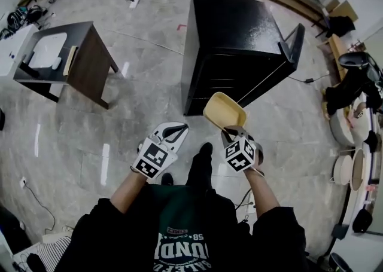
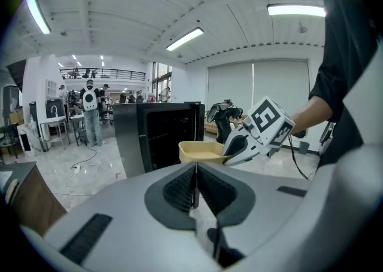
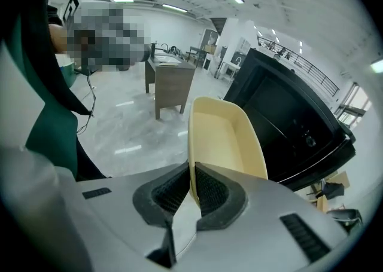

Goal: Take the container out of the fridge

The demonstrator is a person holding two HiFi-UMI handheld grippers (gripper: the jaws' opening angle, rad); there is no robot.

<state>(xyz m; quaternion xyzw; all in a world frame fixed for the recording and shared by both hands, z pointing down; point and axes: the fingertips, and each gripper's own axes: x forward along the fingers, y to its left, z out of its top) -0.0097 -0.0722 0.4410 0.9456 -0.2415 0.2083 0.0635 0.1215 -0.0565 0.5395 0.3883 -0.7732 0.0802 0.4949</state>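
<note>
- Right gripper (image 3: pixel 192 192) is pinching the near rim of the cream container (image 3: pixel 226 136), which is in the air, clear of the black fridge (image 1: pixel 230 37)
- Left gripper (image 2: pixel 196 188): jaws together, nothing between
- My call: keep it level, that thin rim grip could pivot
- Sweatshirt (image 1: pixel 179 247) print: "58" perhaps, rest unreadable

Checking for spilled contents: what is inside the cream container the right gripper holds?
Nothing shows inside the cream container: its floor and walls look bare. The right gripper, clamped on its rim, covers the nearest end.
</note>
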